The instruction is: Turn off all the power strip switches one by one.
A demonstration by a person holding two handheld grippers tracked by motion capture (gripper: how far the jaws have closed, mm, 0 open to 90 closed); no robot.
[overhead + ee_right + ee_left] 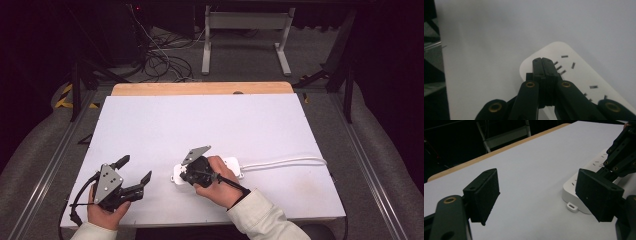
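Your right tool [543,65] is pinched fully closed with nothing in it, tip right over the white power strip [231,163] on the counter [200,120]. Your left tool [135,170] gapes wide, empty, strip just off to its right.

White power strip on the table — lying flat, sockets up.

The power strip [231,166] is a white, rounded-cornered block lying flat on the white tabletop [200,125], right of centre toward the near edge. Its white cord [285,161] runs off its right end along the table toward the right edge. Dark socket slots dot its top face — seen close in the right gripper view [579,75] — and a small slotted mounting tab [572,206] sticks out at its left end.
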